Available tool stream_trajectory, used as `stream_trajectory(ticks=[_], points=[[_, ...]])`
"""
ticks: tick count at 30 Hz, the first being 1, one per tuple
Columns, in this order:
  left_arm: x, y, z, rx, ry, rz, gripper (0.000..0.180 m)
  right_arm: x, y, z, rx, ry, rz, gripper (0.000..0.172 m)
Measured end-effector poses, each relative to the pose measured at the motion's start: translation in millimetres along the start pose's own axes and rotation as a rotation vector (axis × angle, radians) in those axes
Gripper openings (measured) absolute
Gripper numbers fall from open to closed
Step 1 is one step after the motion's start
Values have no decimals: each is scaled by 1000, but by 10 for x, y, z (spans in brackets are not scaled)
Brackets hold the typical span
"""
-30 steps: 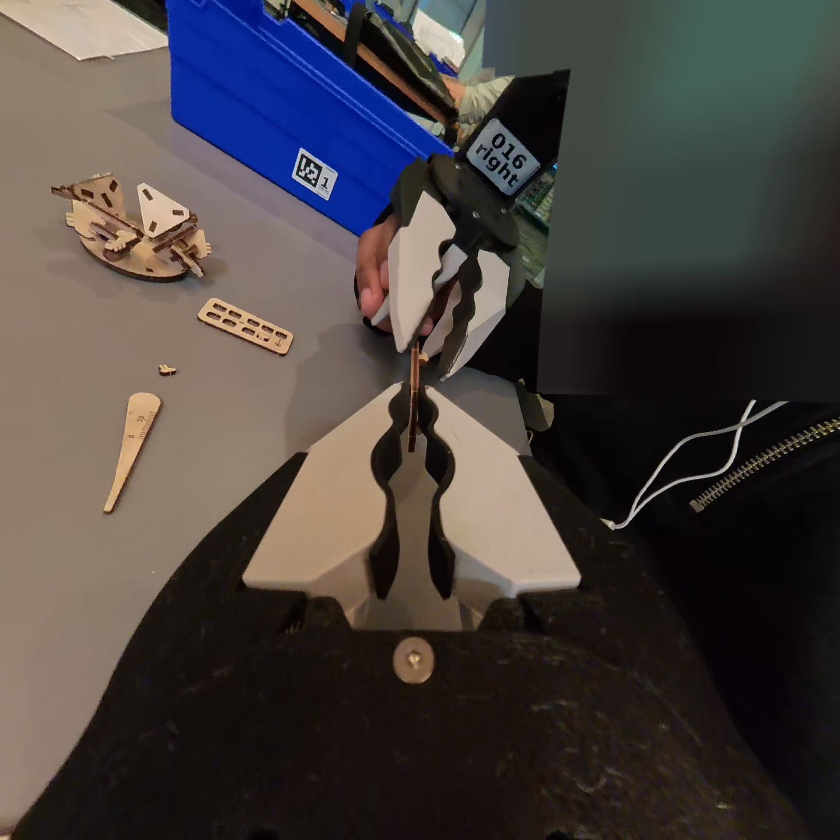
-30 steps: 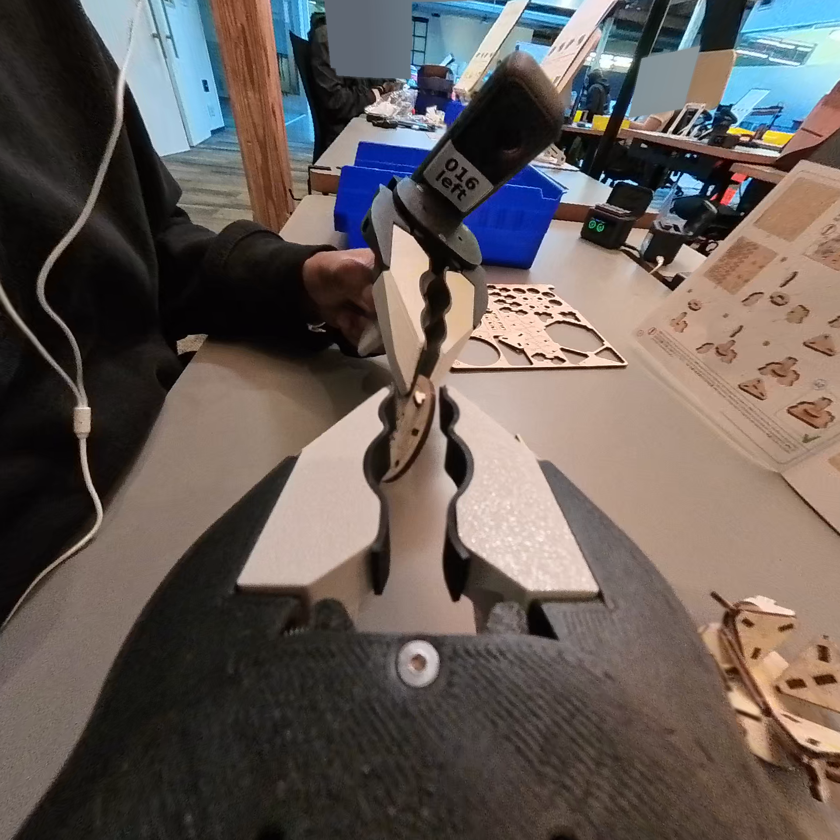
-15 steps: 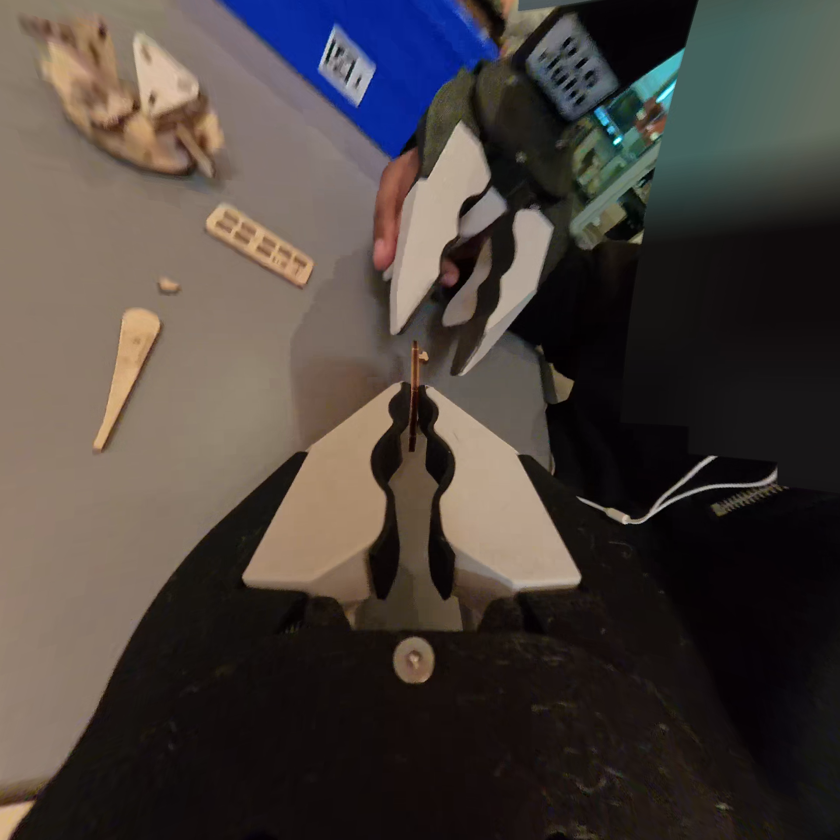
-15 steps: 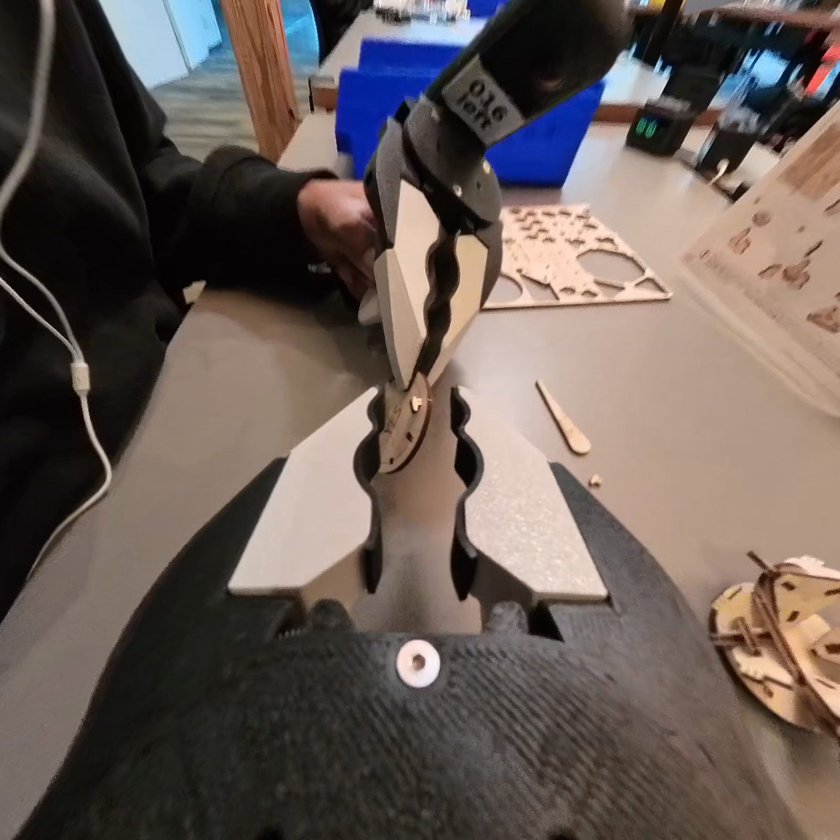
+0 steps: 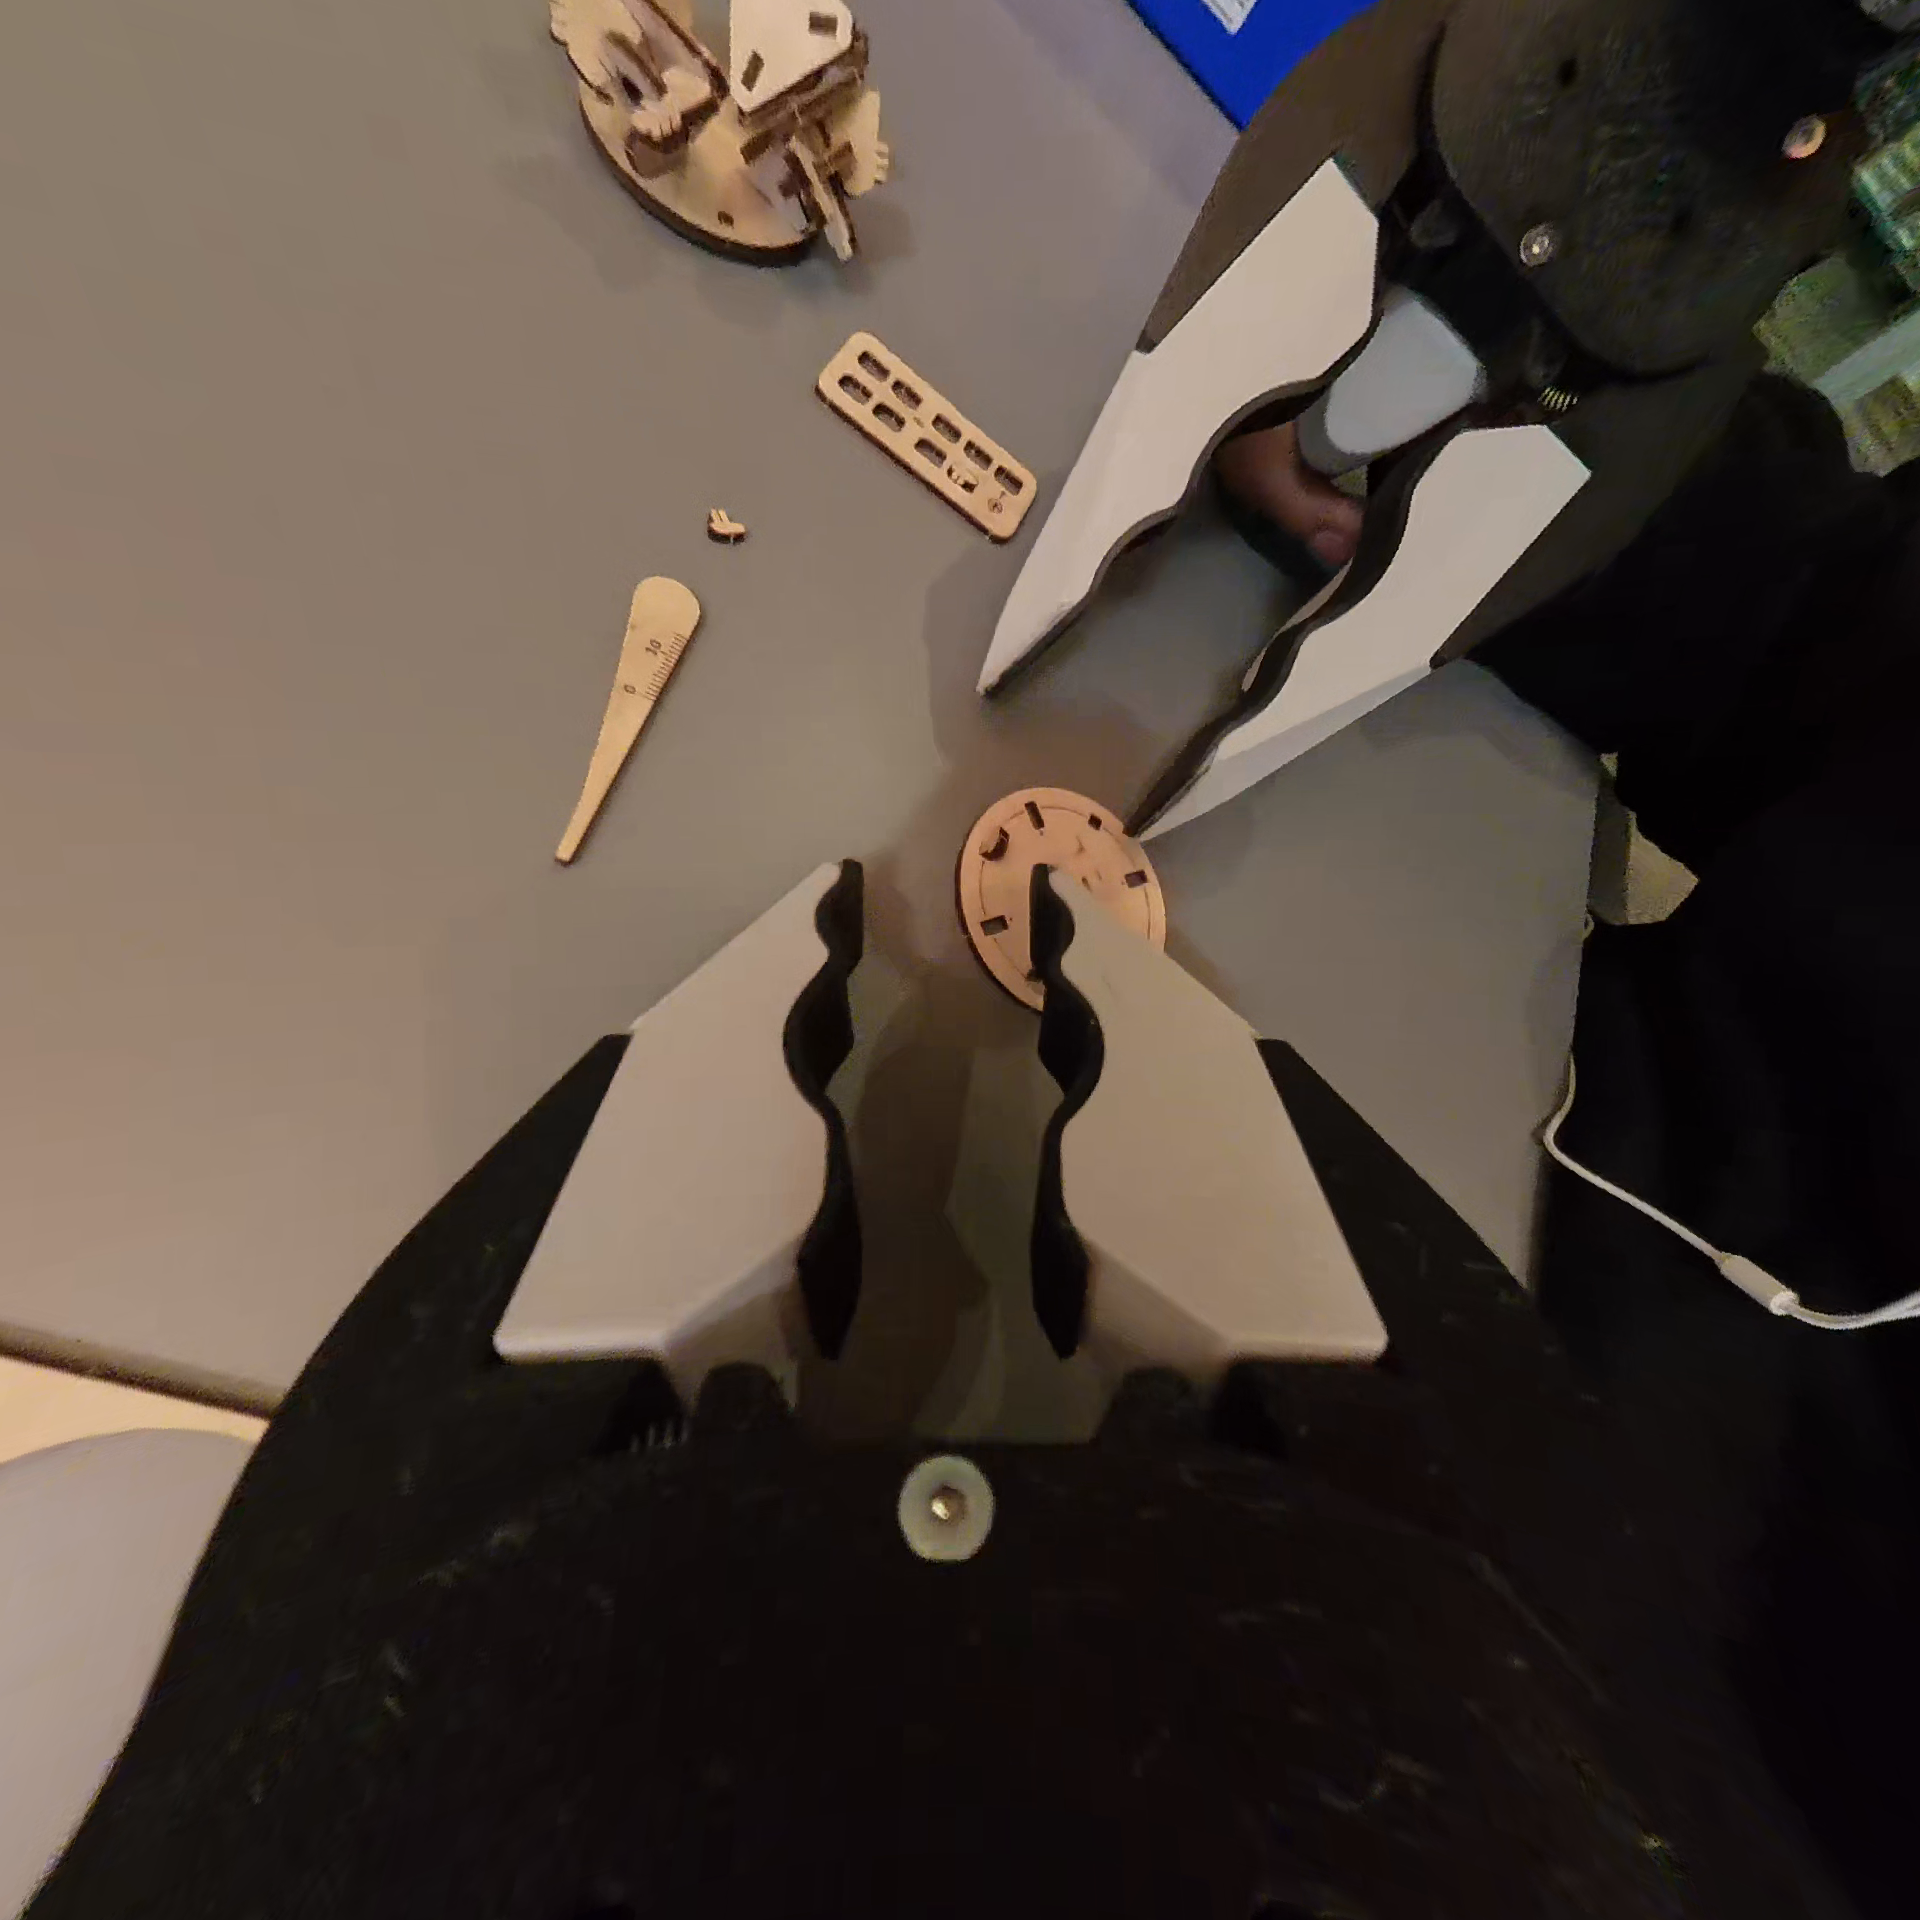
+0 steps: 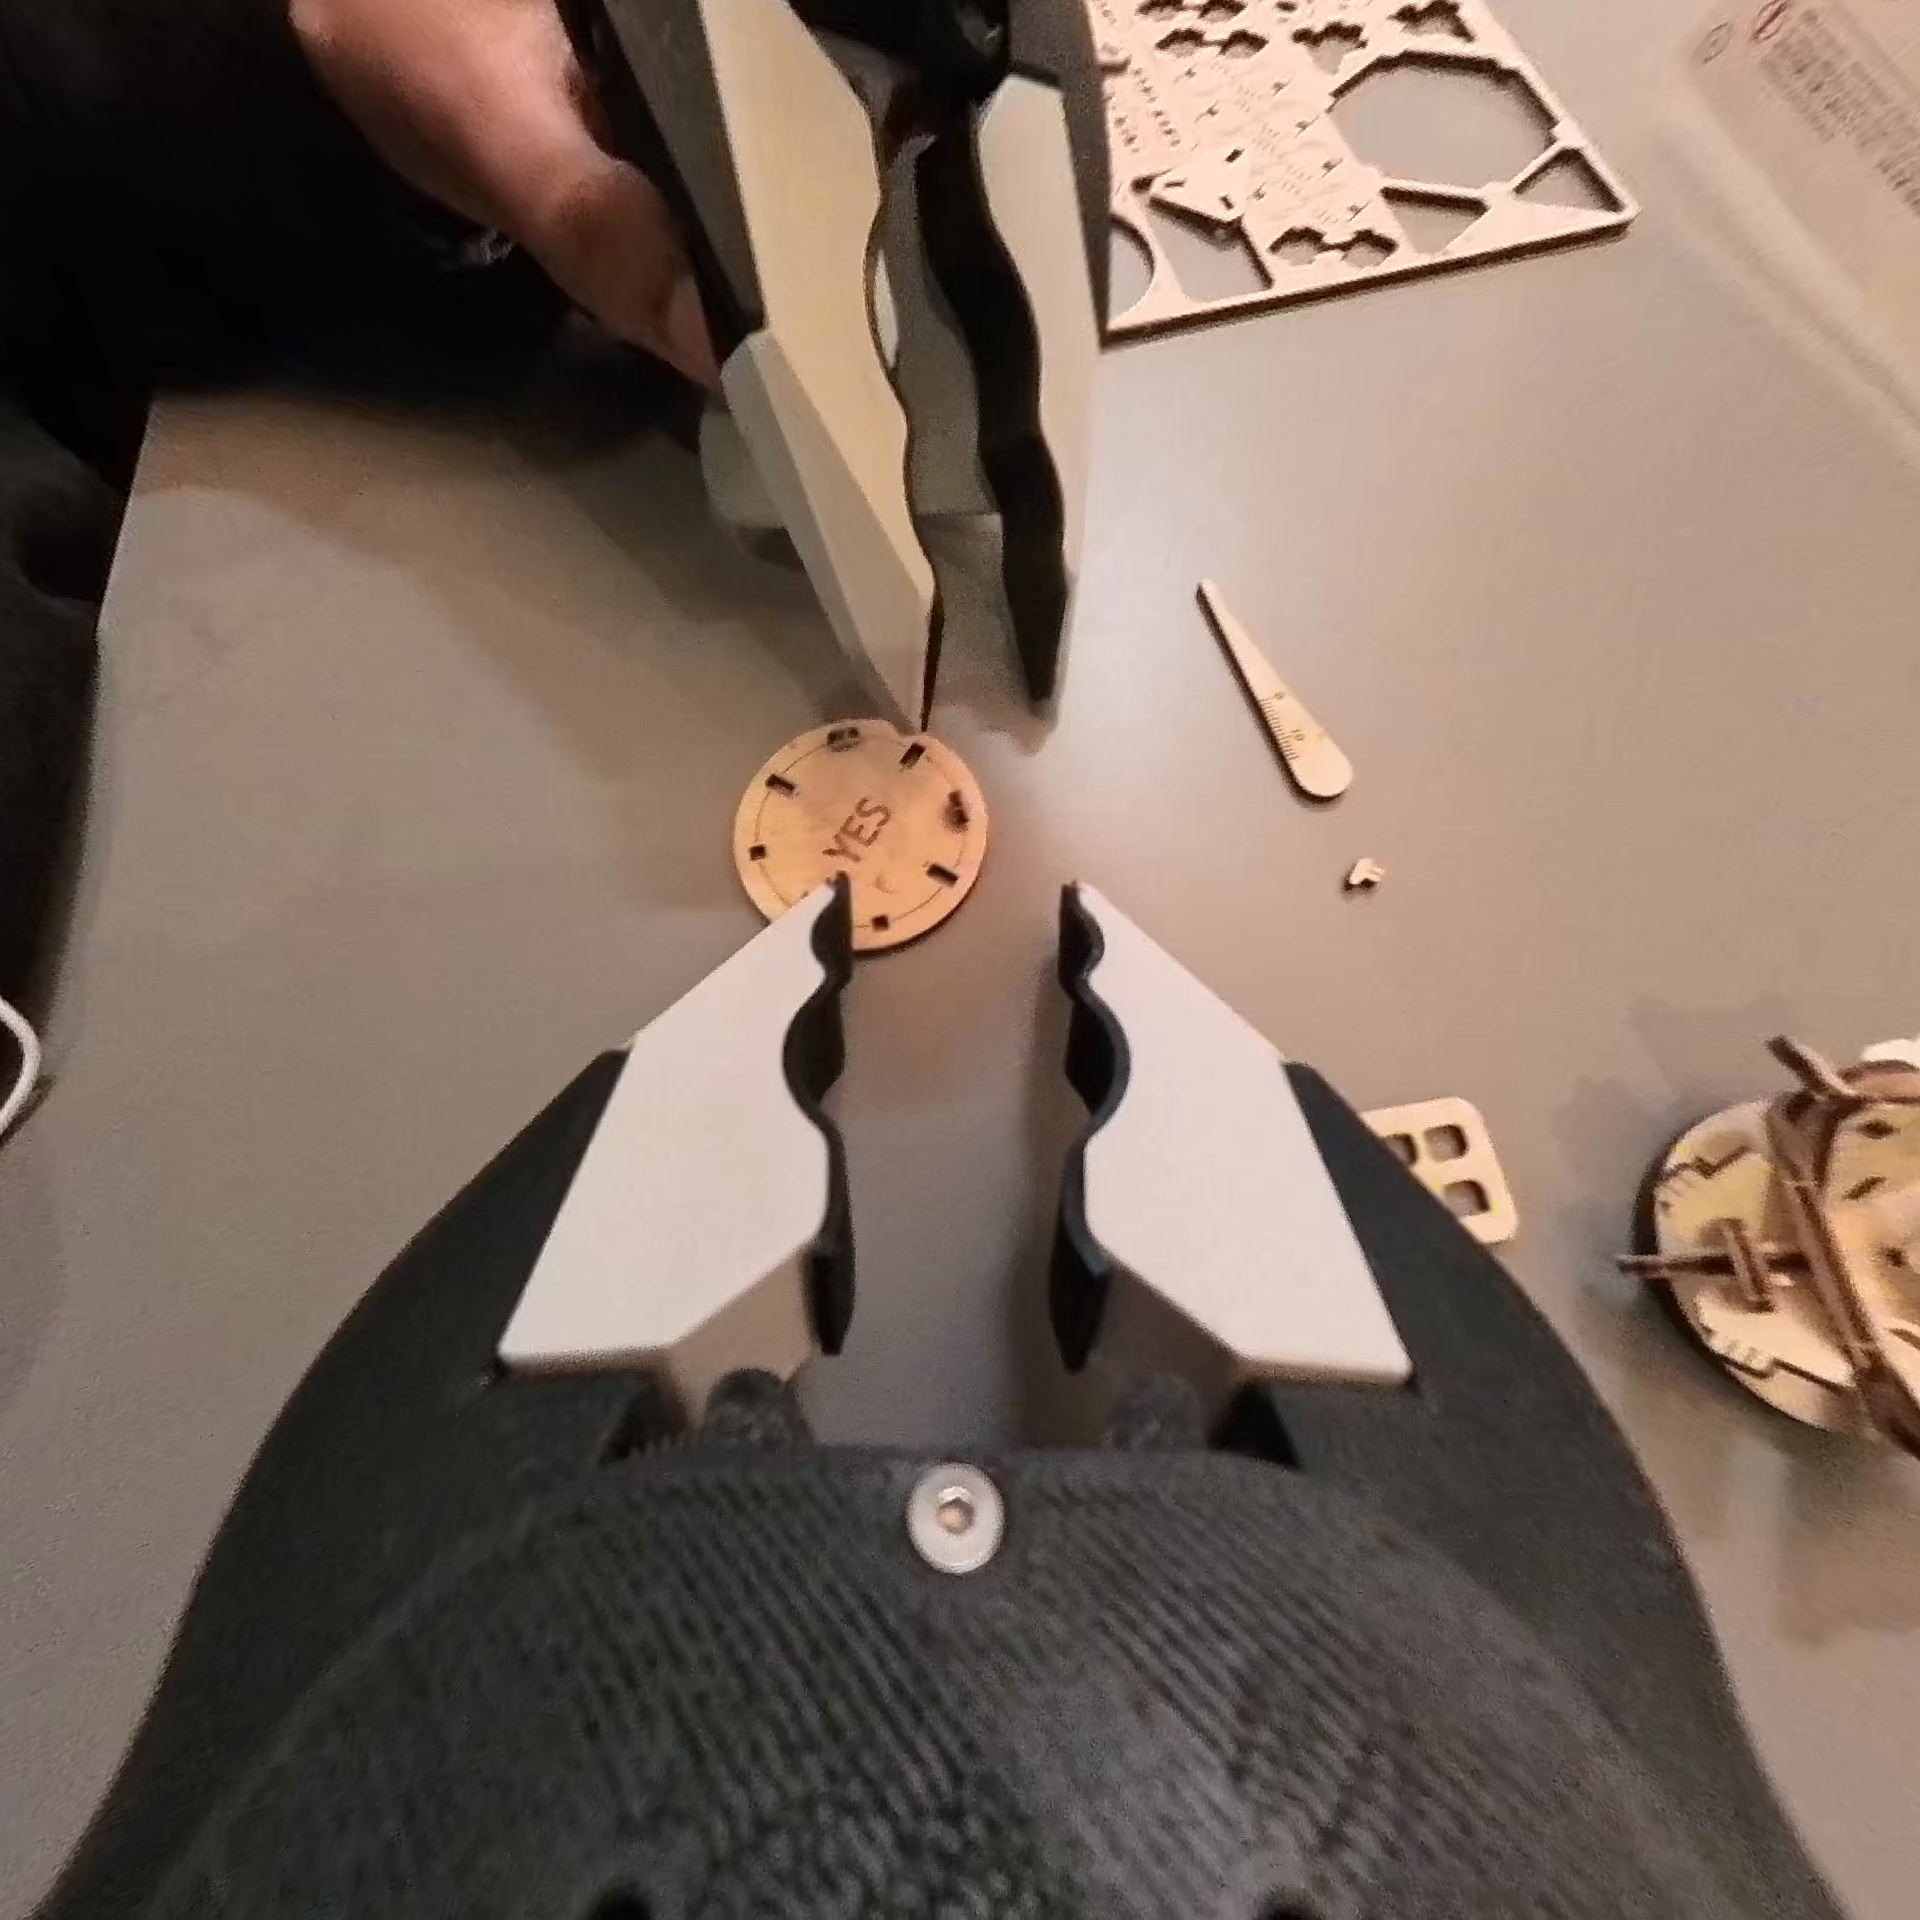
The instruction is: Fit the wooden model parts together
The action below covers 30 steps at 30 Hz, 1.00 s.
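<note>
1. Since a moment ago, the wooden disc [image 6: 860,844] has left my left claw [image 5: 940,883] and now lies flat on the grey table [image 5: 312,520].
2. Both claws have opened; my left stands moderately wide and empty, one fingertip [image 5: 1042,894] over the disc.
3. My right claw [image 6: 951,902] is wider still, also empty, its left fingertip [image 6: 831,906] over the disc's near edge.
4. Nothing is gripped now; the disc rests between the two claws.
5. Nearby lie a tapered wooden stick [image 5: 629,717], a slotted strip [image 5: 925,449], a tiny chip [image 5: 725,525] and a part-built wooden model [image 5: 727,135].
6. A cut-out sheet [image 6: 1351,156] lies farther off.
</note>
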State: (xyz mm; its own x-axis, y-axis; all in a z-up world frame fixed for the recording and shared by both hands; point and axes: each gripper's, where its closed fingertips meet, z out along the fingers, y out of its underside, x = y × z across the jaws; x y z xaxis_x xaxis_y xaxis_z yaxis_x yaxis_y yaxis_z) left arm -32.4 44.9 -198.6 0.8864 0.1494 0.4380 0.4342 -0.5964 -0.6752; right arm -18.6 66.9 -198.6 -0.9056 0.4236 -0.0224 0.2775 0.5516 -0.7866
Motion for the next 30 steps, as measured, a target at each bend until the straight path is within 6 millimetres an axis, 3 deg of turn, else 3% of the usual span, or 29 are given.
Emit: stream_trajectory(ticks=[4,6,14,20,23,25,30], points=[[79,-75,-51,45,23,35,19,45,-48,-14,28,31,-5,33],[60,-100,-67,59,1,39,1,46,-41,-9,23,30,-2,32],[-126,-225,-183,139,-131,41,0,35,-67,-8,34,34,-7,26],[-205,-238,-174,140,-231,88,0,89,-168,-55,98,92,-63,0],[-215,-321,-243,182,-301,163,0,104,-193,-63,112,124,-107,0],[-163,-377,-294,211,-307,194,0,87,-213,-59,120,129,-123,0],[163,-306,-237,184,-95,257,7,-49,-282,-28,147,67,-111,8]])
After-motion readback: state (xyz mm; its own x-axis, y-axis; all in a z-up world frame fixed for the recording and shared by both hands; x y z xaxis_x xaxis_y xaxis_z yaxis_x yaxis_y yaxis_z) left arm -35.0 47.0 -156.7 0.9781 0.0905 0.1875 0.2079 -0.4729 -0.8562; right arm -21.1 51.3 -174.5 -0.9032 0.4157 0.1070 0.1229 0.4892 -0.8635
